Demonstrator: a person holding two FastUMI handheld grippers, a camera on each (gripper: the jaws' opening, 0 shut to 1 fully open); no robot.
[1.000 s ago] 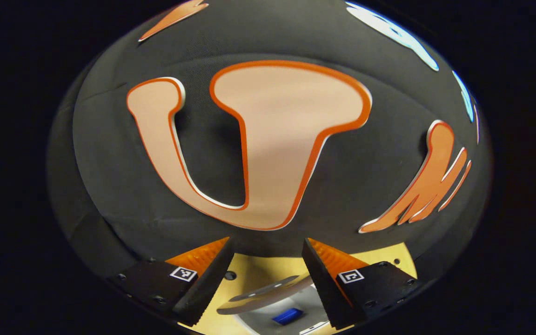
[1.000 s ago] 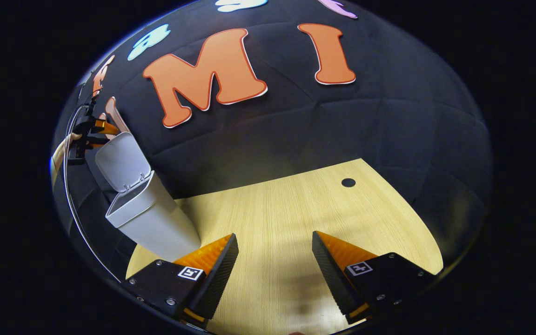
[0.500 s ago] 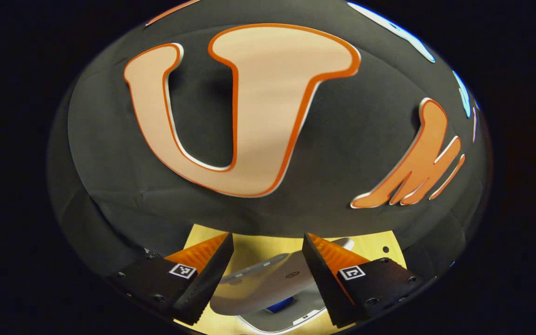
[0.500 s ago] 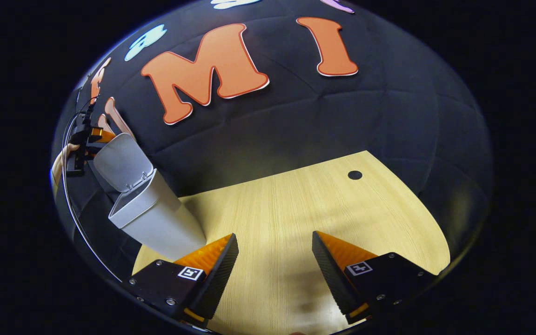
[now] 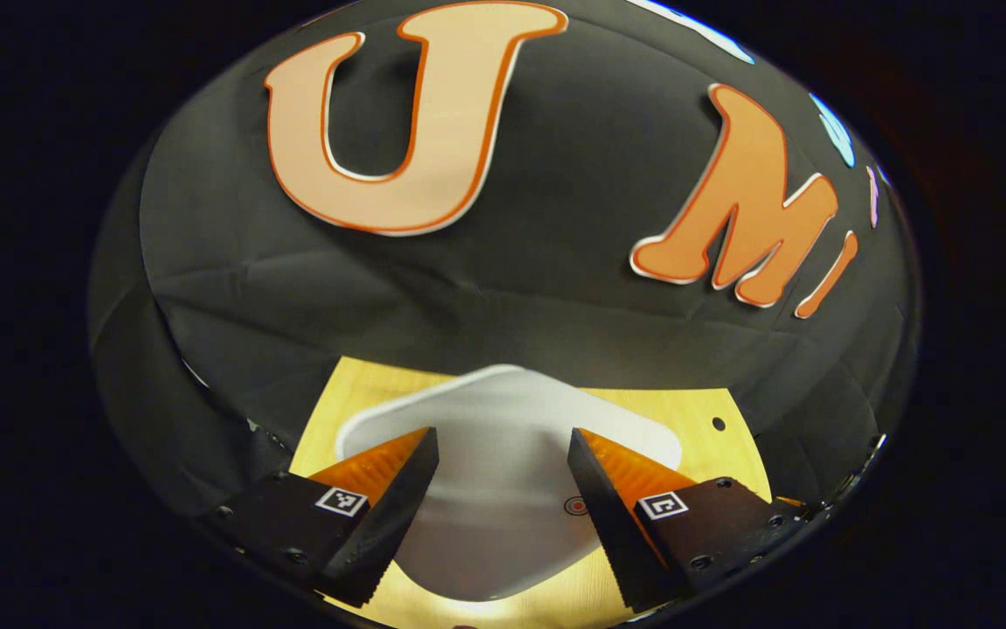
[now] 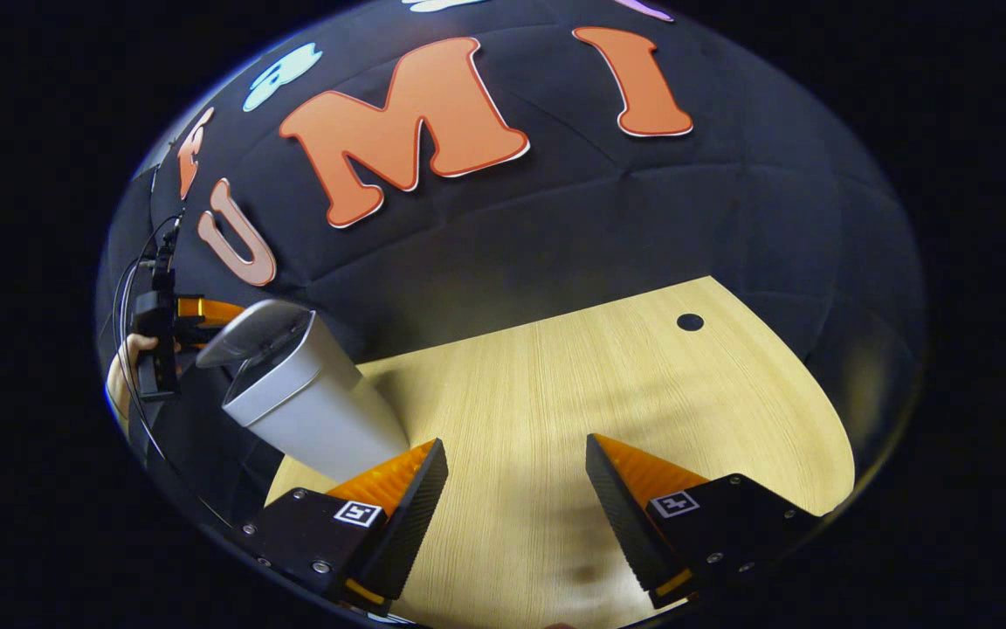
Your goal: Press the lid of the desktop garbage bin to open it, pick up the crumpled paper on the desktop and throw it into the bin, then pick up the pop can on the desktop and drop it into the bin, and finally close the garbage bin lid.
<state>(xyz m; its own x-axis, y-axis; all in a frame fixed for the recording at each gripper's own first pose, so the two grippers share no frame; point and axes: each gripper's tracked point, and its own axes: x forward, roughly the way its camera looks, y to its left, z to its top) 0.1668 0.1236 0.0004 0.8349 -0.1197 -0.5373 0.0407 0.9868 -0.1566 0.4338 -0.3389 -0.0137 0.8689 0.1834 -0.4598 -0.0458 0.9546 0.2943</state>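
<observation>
Counting one bin, one lid, two grippers.

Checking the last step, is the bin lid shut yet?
Not quite: the grey plastic lid is tilted low over the white bin, a gap remaining.

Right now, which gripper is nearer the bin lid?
Left. The left gripper hangs just above the bin lid, jaws open either side of it. The right gripper hovers over bare table, beside the bin.
</observation>
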